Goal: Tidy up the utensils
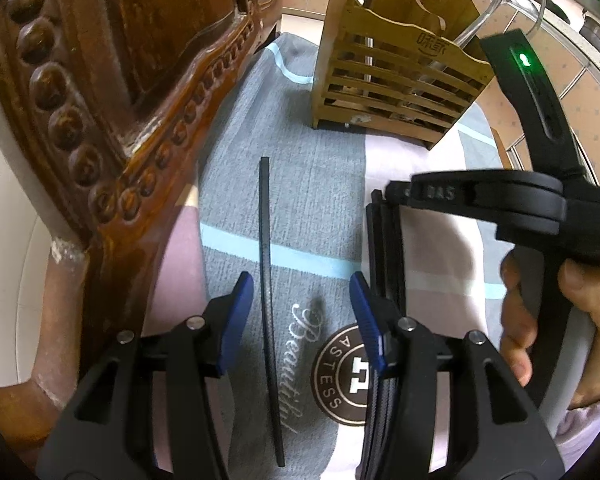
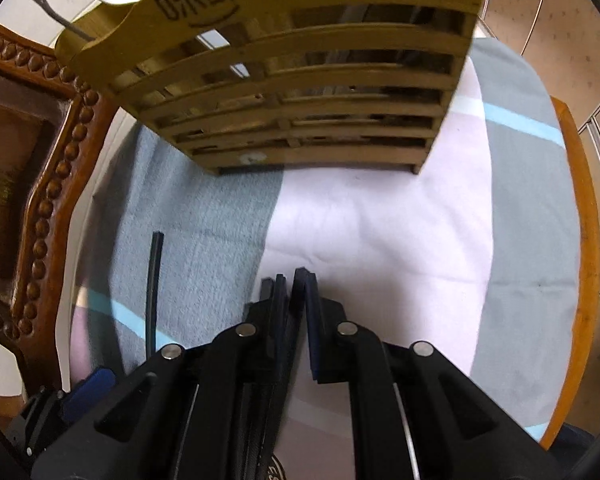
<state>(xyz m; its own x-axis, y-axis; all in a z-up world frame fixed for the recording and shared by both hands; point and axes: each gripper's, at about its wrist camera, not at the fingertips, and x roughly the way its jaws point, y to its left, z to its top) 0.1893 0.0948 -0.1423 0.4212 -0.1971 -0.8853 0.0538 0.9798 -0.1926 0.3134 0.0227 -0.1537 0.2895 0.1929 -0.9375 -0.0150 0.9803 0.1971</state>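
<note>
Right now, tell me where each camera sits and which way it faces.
Left wrist: on the left gripper, angled down at the cloth; a single black chopstick lies between its open blue pads; the right gripper and a hand show beside it.
Right wrist: on the right gripper, angled down, shut on a bundle of black chopsticks.
Shared: the bamboo utensil holder, lone chopstick and cloth.

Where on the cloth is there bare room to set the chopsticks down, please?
The widest free patch is the pale cloth between the wooden holder and the right gripper. A narrower grey strip lies between the single chopstick and the carved chair. It is crowded around the left gripper, where that chopstick lies.
</note>
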